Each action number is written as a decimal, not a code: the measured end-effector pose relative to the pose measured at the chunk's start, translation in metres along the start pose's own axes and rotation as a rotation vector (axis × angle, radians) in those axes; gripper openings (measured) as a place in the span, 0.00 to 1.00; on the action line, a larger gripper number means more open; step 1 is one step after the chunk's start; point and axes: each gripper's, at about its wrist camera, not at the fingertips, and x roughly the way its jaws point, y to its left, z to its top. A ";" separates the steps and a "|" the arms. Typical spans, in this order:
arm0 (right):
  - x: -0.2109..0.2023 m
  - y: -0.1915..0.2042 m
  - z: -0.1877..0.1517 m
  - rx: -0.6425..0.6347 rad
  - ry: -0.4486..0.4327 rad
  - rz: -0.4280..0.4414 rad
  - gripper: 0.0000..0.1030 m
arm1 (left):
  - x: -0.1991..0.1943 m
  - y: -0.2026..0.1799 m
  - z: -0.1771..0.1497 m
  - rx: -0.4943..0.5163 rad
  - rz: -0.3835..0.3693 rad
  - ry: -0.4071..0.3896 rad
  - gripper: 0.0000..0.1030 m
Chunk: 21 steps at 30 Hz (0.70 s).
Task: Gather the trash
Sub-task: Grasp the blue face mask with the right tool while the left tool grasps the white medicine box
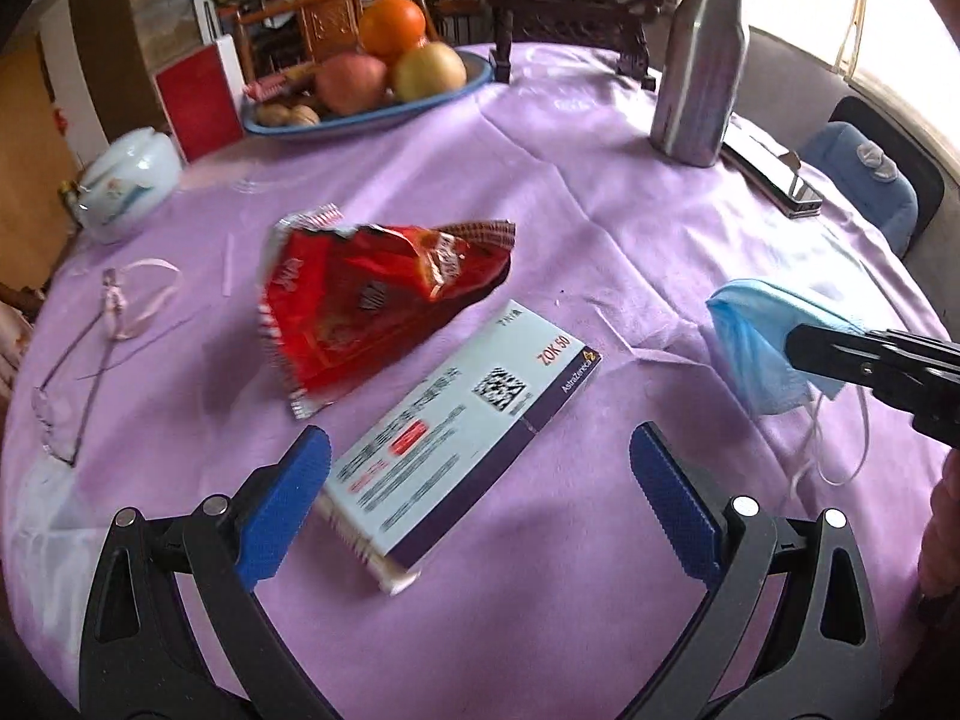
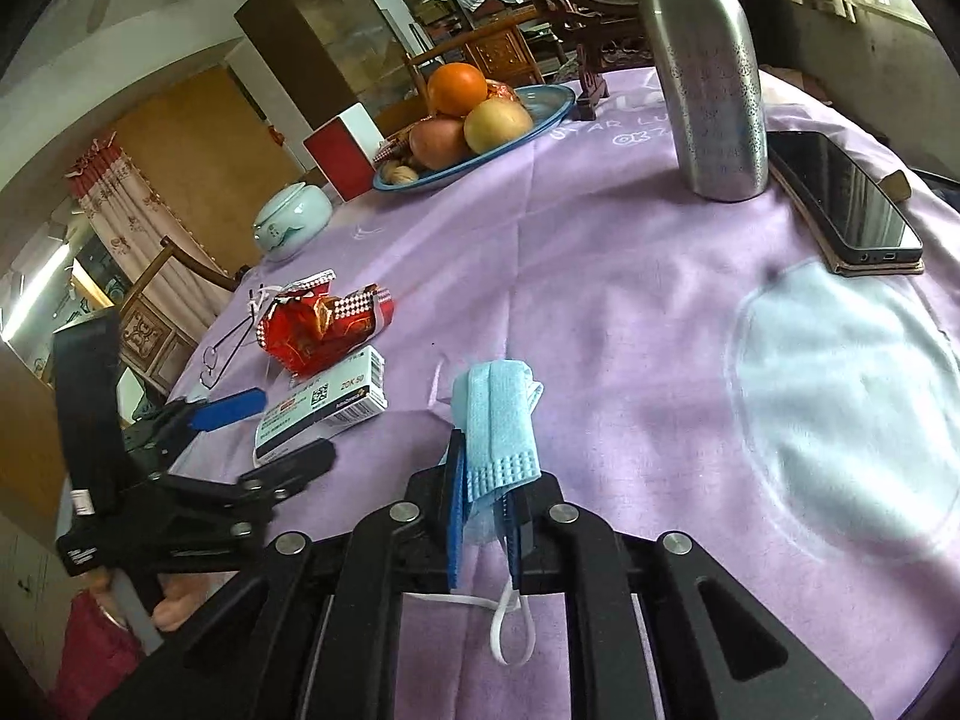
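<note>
right gripper (image 2: 487, 510) pinches folded mask (image 2: 501, 420), lifted off bench (image 2: 630, 276) | left gripper (image 1: 480, 480) wide open, empty, facing medicine box (image 1: 462, 438) for pickup

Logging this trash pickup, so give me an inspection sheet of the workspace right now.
Surface: purple tablecloth, creased.
Job's things: blue mask held; red wrapper and medicine box lying on the cloth.
Clutter: fruit plate, steel bottle, phone, glasses, ceramic jar, red box.
Grippers: left gripper open over the medicine box; right gripper shut on mask.
Cables: nothing seen.
Surroundings: wooden chairs, cabinet.
</note>
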 end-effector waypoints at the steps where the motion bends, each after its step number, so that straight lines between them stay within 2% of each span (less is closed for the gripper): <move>1: 0.000 -0.001 0.001 0.002 -0.002 -0.006 0.20 | 0.002 0.001 0.000 -0.011 -0.004 -0.001 0.94; 7: -0.005 -0.003 0.001 0.018 -0.024 -0.021 0.37 | 0.013 0.012 -0.007 -0.101 0.029 0.043 0.94; 10: -0.008 -0.004 0.001 0.023 -0.040 -0.029 0.46 | 0.011 0.011 -0.009 -0.094 0.069 0.045 0.94; 21: -0.008 -0.007 0.000 0.041 -0.032 -0.035 0.54 | 0.011 0.010 -0.011 -0.083 0.074 0.035 0.94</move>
